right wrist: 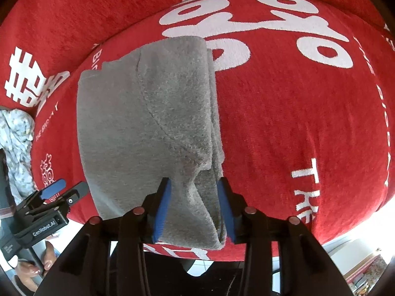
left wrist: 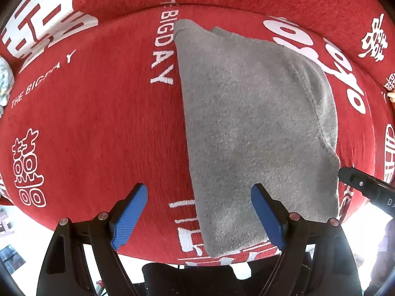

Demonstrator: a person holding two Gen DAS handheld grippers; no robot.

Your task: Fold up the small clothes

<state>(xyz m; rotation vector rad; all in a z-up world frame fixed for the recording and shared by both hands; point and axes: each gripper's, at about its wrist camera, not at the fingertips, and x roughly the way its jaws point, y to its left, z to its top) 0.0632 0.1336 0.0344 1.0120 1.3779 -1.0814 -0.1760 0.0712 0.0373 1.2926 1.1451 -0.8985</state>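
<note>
A grey fleecy garment (left wrist: 249,123) lies folded on a red cushion with white lettering (left wrist: 98,111). My left gripper (left wrist: 197,214) points down at the garment's near left corner and is open wide. One blue pad (left wrist: 130,212) hangs over bare red fabric and the other over grey cloth. In the right wrist view the grey garment (right wrist: 148,128) shows a curved seam. Its near right folded edge runs up between the blue pads of my right gripper (right wrist: 193,209); the jaws stand partly apart and the cloth hangs loose. The left gripper (right wrist: 71,186) shows at lower left.
A pale patterned cloth (right wrist: 17,143) lies crumpled at the cushion's left end. The cushion's front edge (right wrist: 333,229) drops to a bright floor just below the grippers. A hand (right wrist: 32,268) grips the left tool's handle. The right gripper's black finger (left wrist: 358,185) enters from the right.
</note>
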